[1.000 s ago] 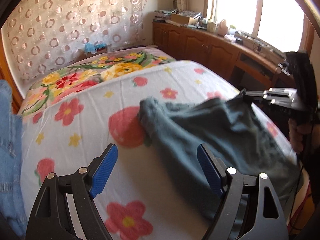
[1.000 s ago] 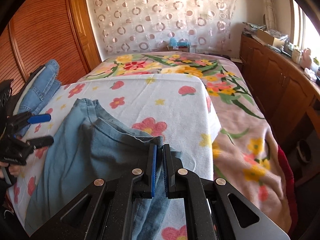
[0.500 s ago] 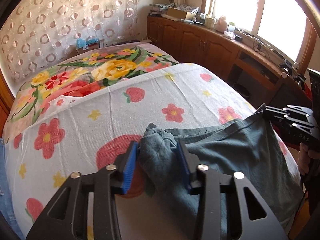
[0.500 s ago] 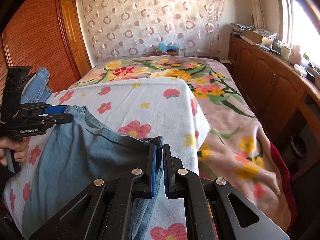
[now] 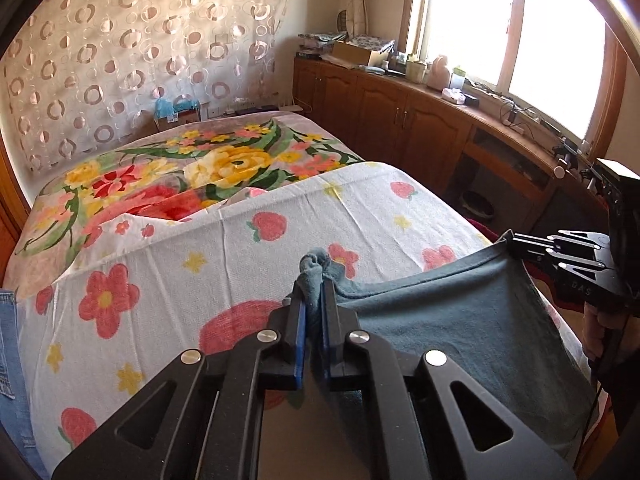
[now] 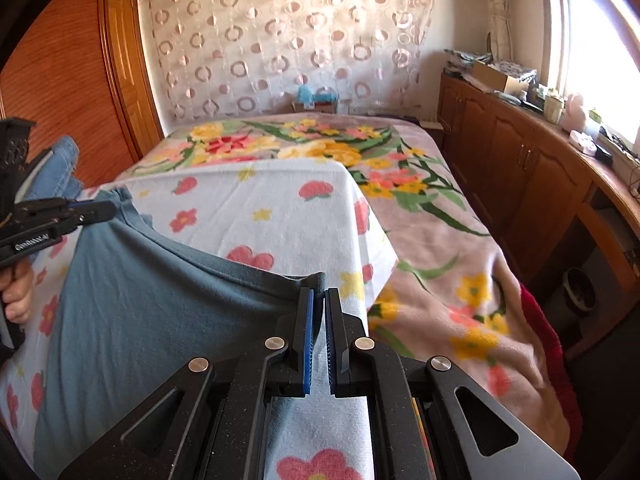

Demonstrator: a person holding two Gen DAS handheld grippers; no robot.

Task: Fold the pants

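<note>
The grey-blue pants [image 5: 452, 332] hang stretched between my two grippers above the flowered towel on the bed [image 5: 224, 264]. My left gripper [image 5: 314, 288] is shut on one bunched corner of the waistband, which pokes out past the fingertips. My right gripper [image 6: 319, 300] is shut on the other corner of the pants [image 6: 132, 300]. Each gripper shows in the other's view: the right one at the right edge [image 5: 516, 242], the left one at the left edge [image 6: 100, 210]. The lower part of the pants is hidden under the grippers.
Blue jeans [image 6: 56, 168] lie at the bed's left edge. A floral blanket [image 5: 168, 176] covers the far half of the bed. Wooden cabinets [image 6: 532, 184] with clutter run along the right wall under the window. A wooden wardrobe [image 6: 60, 80] stands on the left.
My left gripper went from open beside the pants to shut on their bunched corner. Both grippers then lifted, pulling the top edge taut off the bed.
</note>
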